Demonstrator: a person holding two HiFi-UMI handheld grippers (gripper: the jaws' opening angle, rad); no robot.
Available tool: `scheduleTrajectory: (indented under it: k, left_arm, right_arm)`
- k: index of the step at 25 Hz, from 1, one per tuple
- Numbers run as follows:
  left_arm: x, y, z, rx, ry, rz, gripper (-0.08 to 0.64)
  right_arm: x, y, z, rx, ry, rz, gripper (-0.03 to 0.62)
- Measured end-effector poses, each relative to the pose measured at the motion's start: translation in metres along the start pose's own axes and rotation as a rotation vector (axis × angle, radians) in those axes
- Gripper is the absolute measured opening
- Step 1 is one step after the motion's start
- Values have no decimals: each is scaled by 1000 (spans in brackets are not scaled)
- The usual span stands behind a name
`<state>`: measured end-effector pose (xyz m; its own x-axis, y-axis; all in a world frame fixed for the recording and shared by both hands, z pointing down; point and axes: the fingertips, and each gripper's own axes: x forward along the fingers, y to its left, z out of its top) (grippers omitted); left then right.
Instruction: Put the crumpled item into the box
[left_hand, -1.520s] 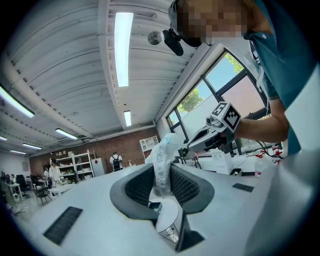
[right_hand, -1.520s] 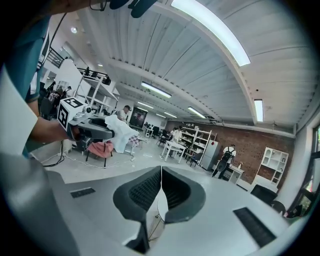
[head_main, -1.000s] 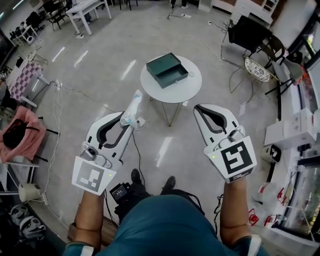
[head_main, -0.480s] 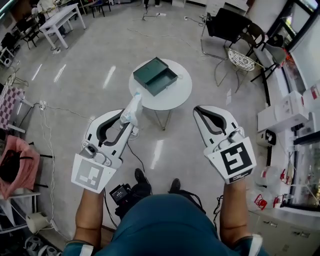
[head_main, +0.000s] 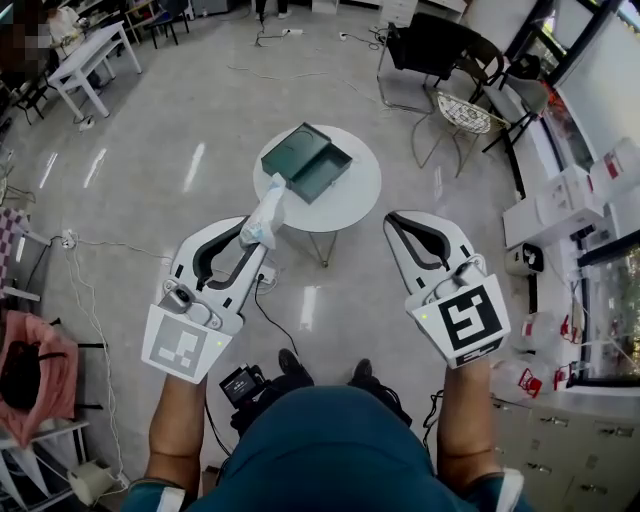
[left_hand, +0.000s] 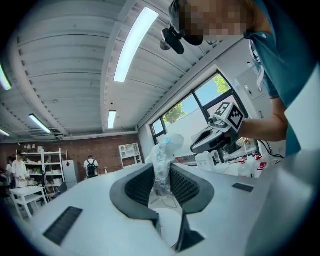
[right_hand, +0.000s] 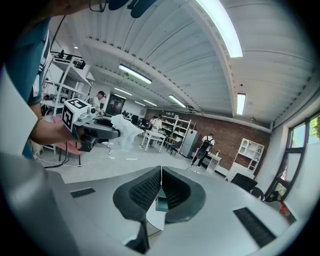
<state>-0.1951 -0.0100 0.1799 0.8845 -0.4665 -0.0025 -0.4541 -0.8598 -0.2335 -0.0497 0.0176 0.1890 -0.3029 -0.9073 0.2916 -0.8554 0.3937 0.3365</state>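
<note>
My left gripper is shut on a crumpled clear plastic item, which sticks up out of the jaw tips; in the left gripper view the crumpled item stands pinched between the dark pads. An open dark green box lies on the small round white table ahead of me, some way beyond both grippers. My right gripper is held level with the left one, jaws shut with nothing between them. In the right gripper view the tips meet, and the left gripper shows with the plastic item.
A black chair and a wire chair stand beyond the table on the right. White boxes and cabinets line the right side. A white desk stands far left, cables run over the floor, and a pink-covered seat is at near left.
The round table and green box have shifted left and a little down in the head view as I turn. Both grippers keep their pose, and the left one still holds the crumpled item.
</note>
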Motion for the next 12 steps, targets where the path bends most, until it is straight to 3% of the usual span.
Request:
scheduleTrajectory:
  k: [6,12]
  left_arm:
    - [-3,23,-7,-14,-31,-19,103]
    - [8,43,-21,-25,-10,18,103]
  right_arm:
    - [19,7,12,-18,11,-22,38]
    - [50,-9,12,-19,2,9,38]
